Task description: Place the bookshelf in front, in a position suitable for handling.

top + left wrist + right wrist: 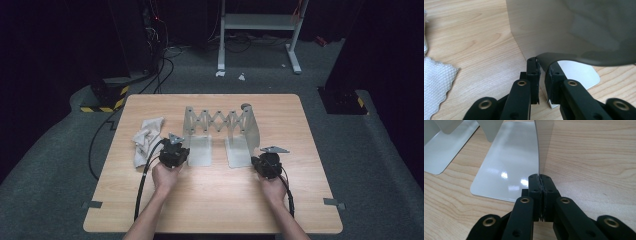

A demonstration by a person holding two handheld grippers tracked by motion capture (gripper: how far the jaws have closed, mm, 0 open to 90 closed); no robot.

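A silver metal rack (218, 120) with a scissor lattice between two upright end plates stands in the middle of the wooden table (210, 200). My left gripper (181, 146) is at the near edge of the left end plate (564, 30). Its jaws are closed on that thin edge in the left gripper view (542, 68). My right gripper (258, 157) pinches the near edge of the right end plate (544, 142), jaws tight together on it (540, 178). Each end plate has a flat foot on the table (506, 165).
A crumpled white cloth (147, 140) lies left of the rack, close to my left gripper, its mesh edge in the left gripper view (436, 85). Cables trail from both grippers toward the table's front edge. Beyond the table are dark floor, cables and a white frame (260, 22).
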